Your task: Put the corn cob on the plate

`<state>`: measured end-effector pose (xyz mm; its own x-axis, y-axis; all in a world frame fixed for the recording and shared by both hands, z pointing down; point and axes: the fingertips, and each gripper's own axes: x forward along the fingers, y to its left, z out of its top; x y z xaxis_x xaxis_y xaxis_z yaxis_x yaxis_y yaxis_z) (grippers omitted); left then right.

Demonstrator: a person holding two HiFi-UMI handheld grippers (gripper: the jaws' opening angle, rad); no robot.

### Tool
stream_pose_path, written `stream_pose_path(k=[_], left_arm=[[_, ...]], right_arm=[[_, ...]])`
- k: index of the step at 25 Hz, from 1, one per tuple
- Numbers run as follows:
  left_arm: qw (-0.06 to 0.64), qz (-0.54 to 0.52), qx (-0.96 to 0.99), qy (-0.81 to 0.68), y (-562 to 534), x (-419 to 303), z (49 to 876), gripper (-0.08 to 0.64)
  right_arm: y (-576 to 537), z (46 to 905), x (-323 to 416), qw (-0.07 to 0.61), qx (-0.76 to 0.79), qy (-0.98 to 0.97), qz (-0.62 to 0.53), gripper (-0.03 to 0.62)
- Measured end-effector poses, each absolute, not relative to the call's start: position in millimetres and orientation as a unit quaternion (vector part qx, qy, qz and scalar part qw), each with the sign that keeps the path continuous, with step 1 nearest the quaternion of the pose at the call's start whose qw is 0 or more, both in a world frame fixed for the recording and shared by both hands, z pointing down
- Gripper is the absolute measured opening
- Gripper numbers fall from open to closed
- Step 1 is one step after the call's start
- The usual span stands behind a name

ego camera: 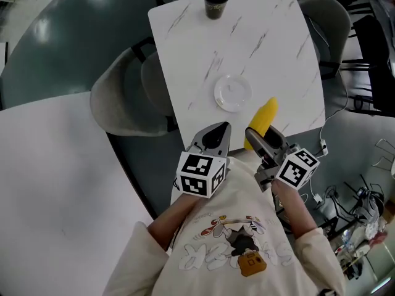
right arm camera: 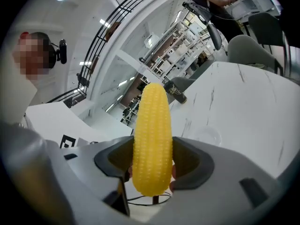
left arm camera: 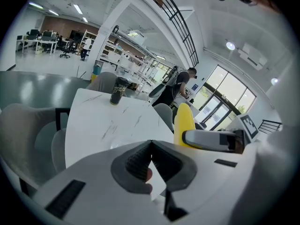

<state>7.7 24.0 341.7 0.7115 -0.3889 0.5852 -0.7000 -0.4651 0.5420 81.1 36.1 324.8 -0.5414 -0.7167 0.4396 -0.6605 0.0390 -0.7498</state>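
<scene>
Close to me, at the near edge of the table, the right gripper (right arm camera: 152,168) squeezes the corn cob (right arm camera: 152,139) from both sides near its bottom end. The yellow cob sticks out past the jaws and over the table edge. It is near the plate (ego camera: 232,93) but not on it.

Just beside it is the left gripper (left arm camera: 151,145). Its jaws are pressed together with nothing between them.

The table (ego camera: 265,48) is square and white, with thin grey marble lines. The small round plate sits near the near edge. A dark cup (ego camera: 215,0) stands well apart from it, at the far edge.

A grey chair (ego camera: 123,103) is tucked in on the left. Another white table (ego camera: 55,165) is farther left. The floor is dark grey.

Beyond that, the room is big and bright, with shelves, tall windows and a person (left arm camera: 180,86) standing past the table.
</scene>
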Motion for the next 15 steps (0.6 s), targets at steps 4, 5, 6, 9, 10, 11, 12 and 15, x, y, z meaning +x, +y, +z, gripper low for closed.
stream_pose_path(k=[4,5,6,9,10,11,12,15], left_arm=[[0.393,0.203,0.832,-0.335,6,3,363,0.006],[0.397,0.205,0.828,-0.339,6,2,367,0.005],[0.403,0.205,0.823,-0.344,6,2,370,0.005],[0.415,0.203,0.813,-0.354,1,4,382,0.005],[0.417,0.204,0.811,-0.355,0,5,386,0.005],[0.418,0.205,0.81,-0.356,1,7,390,0.006],[0.419,0.208,0.809,-0.357,1,9,393,0.006],[0.424,0.214,0.805,-0.355,6,13,406,0.006]], right_arm=[[19,353,79,0.024,-0.468,0.711,-0.525,0.241],[20,358,80,0.018,-0.463,0.706,-0.535,0.241],[21,362,79,0.012,-0.456,0.703,-0.546,0.241],[16,375,77,0.0,-0.431,0.703,-0.567,0.241],[14,380,76,-0.006,-0.423,0.705,-0.569,0.241],[13,384,76,-0.012,-0.416,0.708,-0.57,0.242],[12,389,76,-0.018,-0.41,0.71,-0.572,0.241],[9,402,78,-0.034,-0.403,0.712,-0.574,0.241]])
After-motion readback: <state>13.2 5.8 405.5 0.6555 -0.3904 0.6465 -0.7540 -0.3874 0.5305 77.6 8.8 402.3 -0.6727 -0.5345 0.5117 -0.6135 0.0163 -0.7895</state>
